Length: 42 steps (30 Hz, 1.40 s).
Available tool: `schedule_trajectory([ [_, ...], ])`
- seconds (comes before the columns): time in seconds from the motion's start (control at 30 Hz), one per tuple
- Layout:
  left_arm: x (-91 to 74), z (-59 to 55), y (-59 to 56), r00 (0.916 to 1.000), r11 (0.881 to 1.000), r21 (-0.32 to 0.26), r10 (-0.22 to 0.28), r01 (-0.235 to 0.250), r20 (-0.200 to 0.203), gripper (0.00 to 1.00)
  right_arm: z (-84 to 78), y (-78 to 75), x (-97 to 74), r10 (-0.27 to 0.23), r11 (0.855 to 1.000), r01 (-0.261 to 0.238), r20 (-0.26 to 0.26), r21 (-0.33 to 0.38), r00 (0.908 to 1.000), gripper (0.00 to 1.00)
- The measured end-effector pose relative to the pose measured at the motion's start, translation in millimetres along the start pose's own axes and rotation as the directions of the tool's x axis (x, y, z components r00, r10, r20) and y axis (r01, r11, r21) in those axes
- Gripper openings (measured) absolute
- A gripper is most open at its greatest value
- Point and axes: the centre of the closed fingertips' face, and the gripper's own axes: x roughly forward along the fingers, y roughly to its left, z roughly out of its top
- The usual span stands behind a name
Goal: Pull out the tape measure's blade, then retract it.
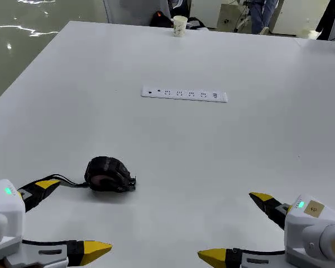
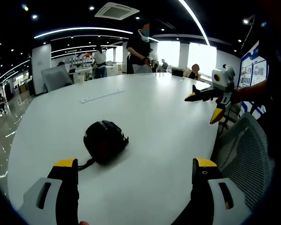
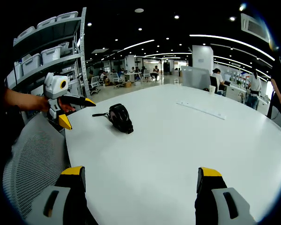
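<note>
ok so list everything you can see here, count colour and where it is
tape measure: one, black, on the table just ahead of the left gripper, no blade pulled out
power strip: one, white, middle of the table
cup: one, white, far edge of the table
table: one, white, large
chair: one, grey mesh, by the table's edge
shelves: one rack, pale bins on it, in the room behind
people: several, in the background
left gripper: one, white with yellow-tipped jaws, open, near left
right gripper: one, same colours, open, near right
</note>
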Motion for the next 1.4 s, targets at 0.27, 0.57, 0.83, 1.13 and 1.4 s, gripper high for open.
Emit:
schedule_trajectory([
  [0.27, 2.6, 3.4, 4.8, 1.0, 1.0, 0.006, 0.001, -0.001, -0.003, 0.99, -0.2, -1.3, 4.0, 0.023, 1.0, -0.024, -0.015, -0.009, 0.9996, 0.99],
  [0.57, 7.3, 2.5, 7.3, 0.9996, 1.0, 0.021, -0.015, 0.016, -0.024, 0.99, 0.4, -6.8, 9.5, 0.041, 0.999, -0.041, -0.026, -0.031, 0.9988, 0.99],
  [0.83, 11.9, 4.3, 13.1, 0.9991, 0.999, 0.03, -0.022, 0.023, -0.036, 0.99, -0.3, -10.8, 15.1, 0.053, 0.998, -0.054, -0.037, -0.035, 0.9979, 0.99],
  [1.13, 17.8, 4.8, 19.6, 0.9985, 0.999, 0.037, -0.024, 0.026, -0.05, 0.99, 1.5, -16.7, 21.4, 0.066, 0.996, -0.068, -0.038, -0.052, 0.9971, 0.99],
  [1.4, 23.8, 4.7, 24.2, 0.9973, 0.998, 0.046, -0.039, 0.042, -0.062, 0.99, 4.5, -21.1, 27.7, 0.084, 0.993, -0.087, -0.042, -0.075, 0.9955, 0.96],
])
